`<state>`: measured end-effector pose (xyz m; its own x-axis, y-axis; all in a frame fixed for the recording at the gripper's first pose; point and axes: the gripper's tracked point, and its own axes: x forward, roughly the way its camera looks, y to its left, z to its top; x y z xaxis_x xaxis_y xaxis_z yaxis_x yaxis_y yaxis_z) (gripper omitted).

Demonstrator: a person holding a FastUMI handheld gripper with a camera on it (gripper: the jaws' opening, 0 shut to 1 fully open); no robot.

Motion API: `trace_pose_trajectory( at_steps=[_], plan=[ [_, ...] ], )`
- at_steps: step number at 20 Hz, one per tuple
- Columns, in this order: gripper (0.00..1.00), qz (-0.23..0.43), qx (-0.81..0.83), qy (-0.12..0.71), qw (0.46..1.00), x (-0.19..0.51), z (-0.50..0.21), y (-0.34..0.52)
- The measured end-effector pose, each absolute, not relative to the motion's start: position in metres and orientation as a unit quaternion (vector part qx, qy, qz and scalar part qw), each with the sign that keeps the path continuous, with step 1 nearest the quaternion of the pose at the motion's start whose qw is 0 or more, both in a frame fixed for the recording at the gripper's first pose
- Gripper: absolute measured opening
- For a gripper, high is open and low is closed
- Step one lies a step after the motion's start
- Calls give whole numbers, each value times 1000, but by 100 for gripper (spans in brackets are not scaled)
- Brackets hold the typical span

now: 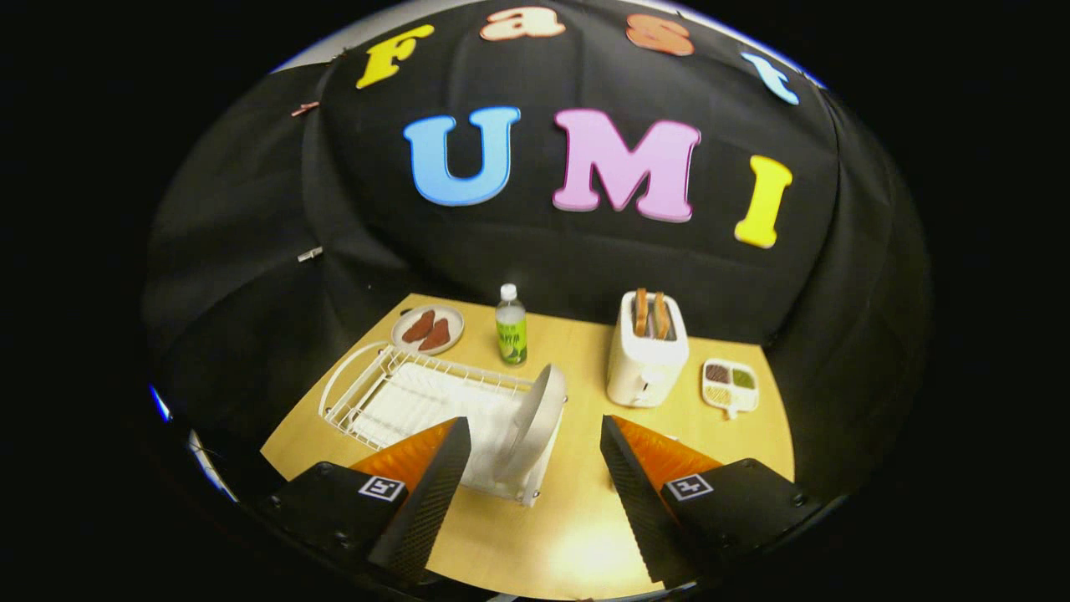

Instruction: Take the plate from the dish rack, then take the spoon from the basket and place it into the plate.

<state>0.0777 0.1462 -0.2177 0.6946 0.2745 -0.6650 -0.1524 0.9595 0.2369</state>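
Presently, the gripper (532, 468) is being held above the near part of the wooden tabletop (577, 518), its jaws being kept wide apart with nothing between them. The plate (535, 418) is being carried upright on edge in the white wire dish rack (393, 393), at the rack's end nearest the jaws, just ahead of them and between their lines. Behind the rack, a small dish (428, 329) with two brown pieces is being noted, with a green-labelled bottle (511, 326) beside it. A white toaster (646, 355) holding two slices is being observed further along, a divided tray (730, 385) lying beside it.
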Motion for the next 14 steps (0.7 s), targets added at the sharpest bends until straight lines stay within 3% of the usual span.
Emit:
trace_pose_trajectory(
  at_steps=[4,11,12,14],
  plan=[
    [96,100,73,458,880,97,-293,160],
    [93,50,69,525,847,128,-358,176],
    [87,36,60,532,844,128,-363,172],
    [60,26,43,542,839,127,-370,170]
  ],
)
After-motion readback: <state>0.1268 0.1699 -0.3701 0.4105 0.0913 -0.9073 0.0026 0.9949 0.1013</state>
